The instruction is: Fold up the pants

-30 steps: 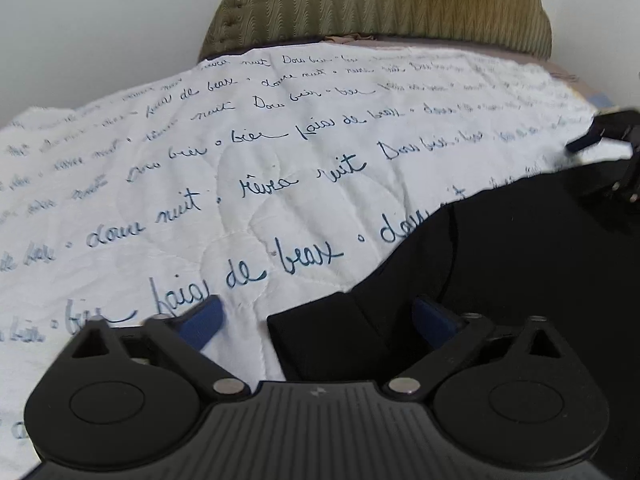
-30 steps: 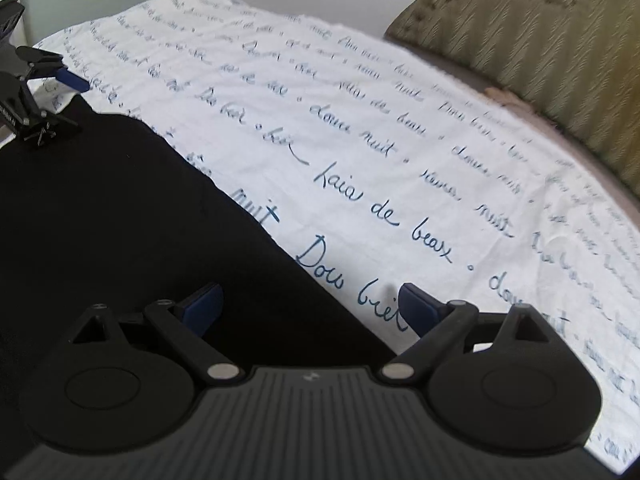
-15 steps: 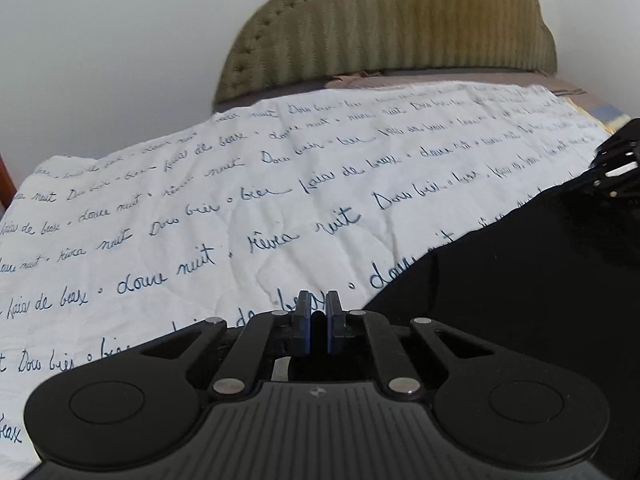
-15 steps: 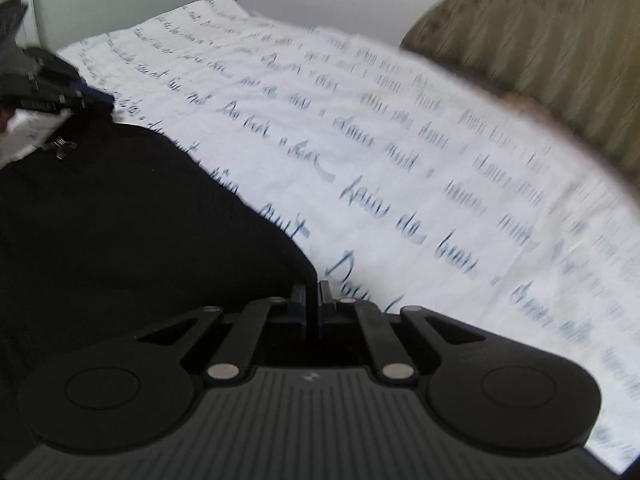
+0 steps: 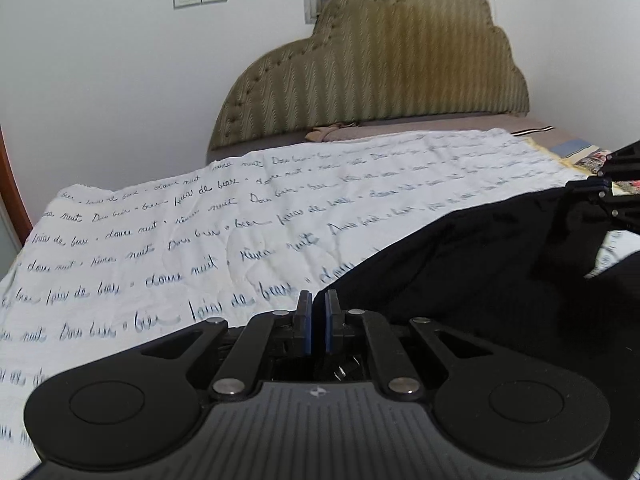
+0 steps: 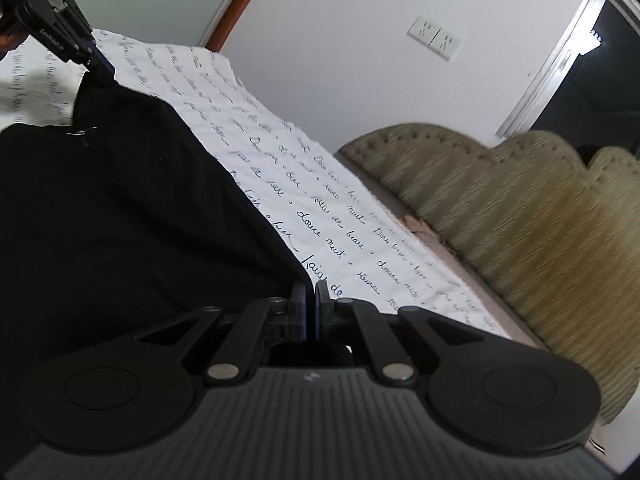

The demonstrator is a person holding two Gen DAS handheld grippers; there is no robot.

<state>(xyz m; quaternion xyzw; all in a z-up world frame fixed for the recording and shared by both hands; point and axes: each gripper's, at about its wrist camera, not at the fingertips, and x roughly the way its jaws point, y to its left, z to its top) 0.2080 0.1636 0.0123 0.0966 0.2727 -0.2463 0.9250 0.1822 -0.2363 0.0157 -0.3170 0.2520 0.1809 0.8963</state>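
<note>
Step in hand: lifting one edge of the black pants (image 5: 480, 280) off the white quilt (image 5: 200, 220) with script lettering, ready to carry it over for a fold.

Left gripper (image 5: 316, 320): jaws drawn together, only a thin slit between the blue pads, with the dark cloth edge running into them. Judged to be pinching a corner of the pants. In the right wrist view the same gripper (image 6: 98, 66) sits at the far corner of the cloth, which hangs taut below it.

Right gripper (image 6: 310, 312): jaws likewise closed down to a sliver, the black hem rising straight into them. Judged a pinch on the other corner. Both pairs of jaws have just been closing, cloth between them.

Pants position: on the near side of the quilt, away from the olive headboard (image 5: 380, 80). The gripped edge is raised clear of the quilt; the rest trails below, out of view.

Next move calls for: both corners carried together, level and in parallel, so the edge stays stretched. Then laid down square over the lower part before letting go. Uneven travel would probably skew the crease.
</note>
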